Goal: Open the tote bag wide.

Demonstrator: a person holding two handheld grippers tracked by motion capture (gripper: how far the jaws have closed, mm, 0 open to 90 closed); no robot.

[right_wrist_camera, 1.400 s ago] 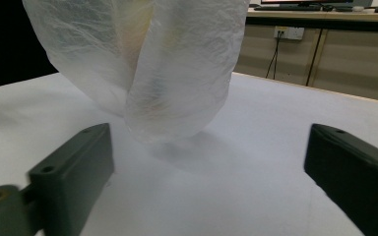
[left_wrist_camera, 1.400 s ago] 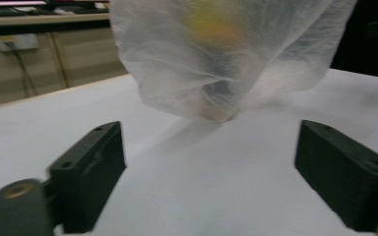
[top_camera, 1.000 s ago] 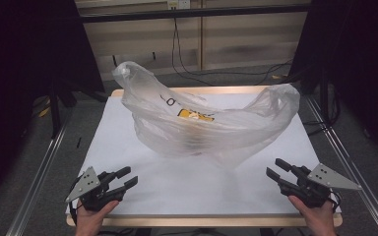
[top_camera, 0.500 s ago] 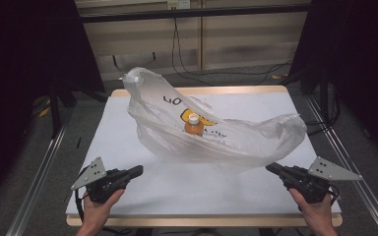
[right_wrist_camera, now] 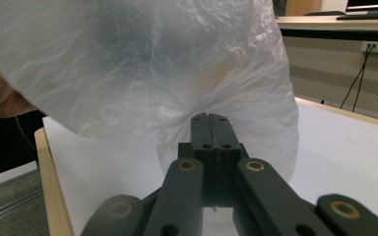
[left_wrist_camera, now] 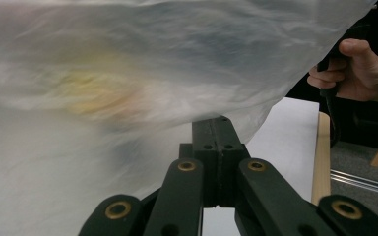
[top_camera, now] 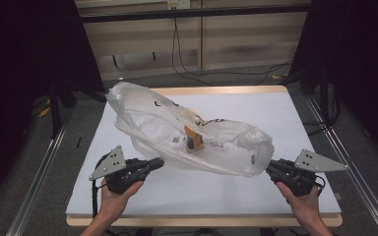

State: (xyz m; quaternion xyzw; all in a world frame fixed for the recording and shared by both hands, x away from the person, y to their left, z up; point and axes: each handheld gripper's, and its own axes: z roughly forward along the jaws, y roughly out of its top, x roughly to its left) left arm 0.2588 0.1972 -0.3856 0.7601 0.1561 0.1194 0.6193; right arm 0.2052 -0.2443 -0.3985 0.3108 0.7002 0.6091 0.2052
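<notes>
A translucent white plastic bag (top_camera: 147,118) lies slumped across the middle of the white table (top_camera: 285,123). An orange and yellow item (top_camera: 194,138) shows through it near the centre. My left gripper (top_camera: 158,162) is shut, its tip at the bag's near left edge. In the left gripper view the bag (left_wrist_camera: 177,59) drapes over the closed jaws of that gripper (left_wrist_camera: 211,120). My right gripper (top_camera: 268,168) is shut at the bag's near right end. In the right gripper view the bag (right_wrist_camera: 152,64) puckers at this gripper's tip (right_wrist_camera: 210,117).
The table has a wooden rim (top_camera: 202,220) along its front. Metal rails (top_camera: 39,172) run along both sides, and cables (top_camera: 187,69) lie on the floor behind. The person's right hand (left_wrist_camera: 354,69) shows in the left gripper view.
Both grippers went from open to shut and moved inward to the bag's near edges. The bag has sagged from puffed up to low and flatter, and its contents have shifted.
</notes>
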